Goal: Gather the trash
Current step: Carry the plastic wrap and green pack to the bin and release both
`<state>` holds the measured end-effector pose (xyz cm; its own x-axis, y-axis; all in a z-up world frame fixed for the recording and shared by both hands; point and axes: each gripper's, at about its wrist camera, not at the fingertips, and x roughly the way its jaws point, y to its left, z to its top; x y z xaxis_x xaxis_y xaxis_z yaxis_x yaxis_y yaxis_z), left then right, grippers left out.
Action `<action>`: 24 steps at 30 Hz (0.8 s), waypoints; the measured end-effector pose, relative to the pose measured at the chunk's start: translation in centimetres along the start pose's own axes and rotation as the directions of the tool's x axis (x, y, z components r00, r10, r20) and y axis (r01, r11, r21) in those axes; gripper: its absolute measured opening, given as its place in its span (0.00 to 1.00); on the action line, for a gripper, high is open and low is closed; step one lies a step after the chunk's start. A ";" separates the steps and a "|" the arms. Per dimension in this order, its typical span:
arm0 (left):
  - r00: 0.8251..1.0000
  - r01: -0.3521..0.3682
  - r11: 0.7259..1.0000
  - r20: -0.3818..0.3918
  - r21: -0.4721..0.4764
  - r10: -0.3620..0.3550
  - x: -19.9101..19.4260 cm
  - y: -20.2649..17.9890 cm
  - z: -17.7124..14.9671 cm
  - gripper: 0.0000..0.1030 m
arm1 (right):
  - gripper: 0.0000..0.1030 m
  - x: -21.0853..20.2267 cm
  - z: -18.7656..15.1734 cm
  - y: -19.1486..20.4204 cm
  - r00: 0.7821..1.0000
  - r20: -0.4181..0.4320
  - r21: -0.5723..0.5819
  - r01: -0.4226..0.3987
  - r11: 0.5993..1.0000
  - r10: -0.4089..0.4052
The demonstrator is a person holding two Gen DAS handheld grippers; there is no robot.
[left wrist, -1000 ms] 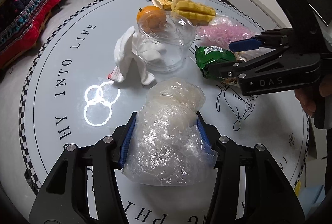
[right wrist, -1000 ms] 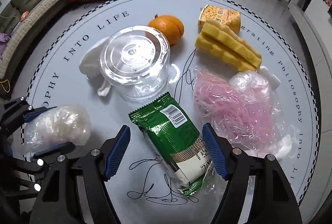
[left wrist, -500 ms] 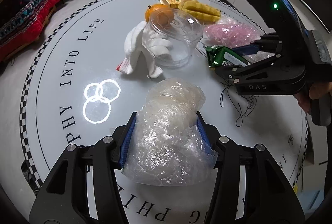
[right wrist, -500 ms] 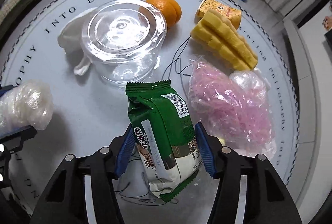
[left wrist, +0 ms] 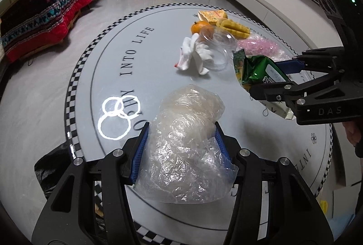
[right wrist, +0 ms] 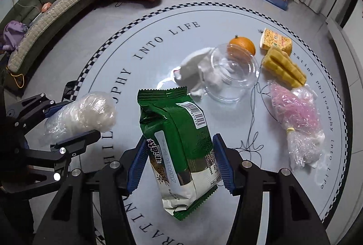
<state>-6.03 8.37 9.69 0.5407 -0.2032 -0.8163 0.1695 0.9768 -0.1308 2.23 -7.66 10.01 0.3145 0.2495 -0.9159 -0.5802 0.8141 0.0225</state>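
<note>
Both hand-held grippers lifted off round worktop (left wrist: 158, 63): left hand-held gripper (left wrist: 181, 149) clamps plastic bag (left wrist: 186, 149), right hand-held gripper (right wrist: 179, 161) clamps green packet (right wrist: 179, 143). Sofa (right wrist: 45, 18) only in right view.

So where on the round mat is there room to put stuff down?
The widest bare patch lies between the words INTO LIFE and the white glove; more bare room lies in front of the clear plastic bowl. The far right is crowded: orange, yellow carton, yellow ridged sponge, bag of pink shreds.

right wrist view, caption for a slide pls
Right gripper lifts a green snack packet above the round table.
</note>
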 end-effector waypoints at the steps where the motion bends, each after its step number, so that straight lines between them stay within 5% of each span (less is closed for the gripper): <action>1: 1.000 -0.009 1.000 0.005 -0.008 0.009 -0.6 0.6 -0.4 0.51 | 0.57 -0.2 0.0 0.9 1.000 0.004 -0.009 -0.001 1.000 0.001; 13: 0.989 -0.131 0.983 0.050 -0.127 0.138 -6.4 7.8 -6.1 0.50 | 0.57 -1.0 1.3 13.2 0.993 0.035 -0.160 -0.102 0.982 0.109; 24: 0.969 -0.227 0.932 0.025 -0.284 0.244 -9.4 14.3 -12.6 0.51 | 0.57 0.2 1.7 23.6 0.978 -0.001 -0.285 -0.198 0.938 0.206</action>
<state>-19.07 25.14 8.42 0.5864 0.0395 -0.8091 -0.1985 0.9754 -0.0963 -10.12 12.45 10.98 0.1874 0.4117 -0.8918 -0.8205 0.5649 0.0884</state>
